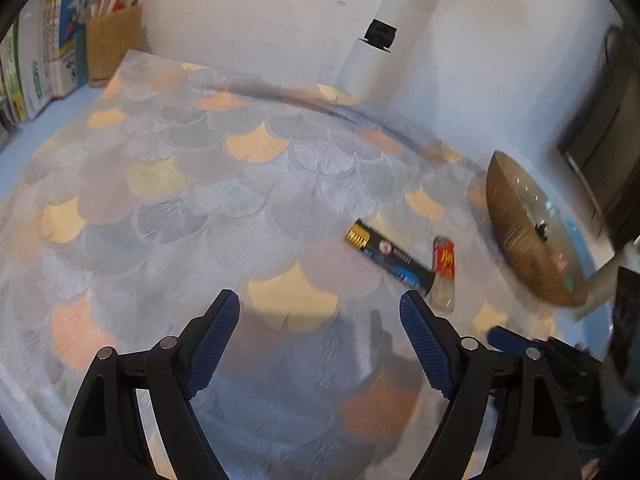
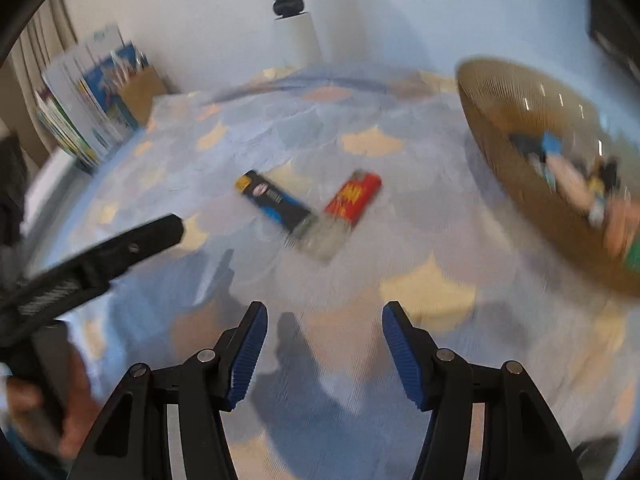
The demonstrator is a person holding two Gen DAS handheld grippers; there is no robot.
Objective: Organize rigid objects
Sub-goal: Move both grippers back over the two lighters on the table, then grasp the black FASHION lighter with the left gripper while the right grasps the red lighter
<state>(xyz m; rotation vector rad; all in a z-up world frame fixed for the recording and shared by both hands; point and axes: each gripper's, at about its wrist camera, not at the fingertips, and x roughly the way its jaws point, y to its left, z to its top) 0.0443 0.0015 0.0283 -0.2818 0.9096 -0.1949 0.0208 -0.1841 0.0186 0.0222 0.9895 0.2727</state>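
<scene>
- red-labelled lighter with a clear plastic end point(image 2: 347, 208) lies flat on the cloth, ahead of the right claw point(image 2: 324, 350) and just right of its centre line; in the left wrist view the same lighter point(image 1: 444, 274) sits ahead and to the right of the left claw point(image 1: 320, 334).
- touching its clear end is a black and blue lighter with a yellow tip point(image 2: 274, 202), the two forming a v; this one lies ahead and slightly left of the right claw.
- both claws stand wide apart with nothing between the blue ribbed pads point(image 2: 250, 354), hovering above the cloth.
- the right claw seems the better one for the red lighter: it is nearer and faces it squarely.
- to do it well, i judge, come down with the pads across the lighter's narrow sides at the red middle, away from the end that touches the black one, so the neighbour is not dragged along.
- the smooth hard body may slip or twist, so close on it squarely.
- the ribbed amber glass bowl point(image 2: 520, 160), already holding small items, lies ahead and far right of the right claw, the likely drop place.
- the scallop-patterned cloth point(image 2: 400, 280) is soft; pressing low could bunch it.
- the frames are blurred, so fine detail is uncertain.
</scene>
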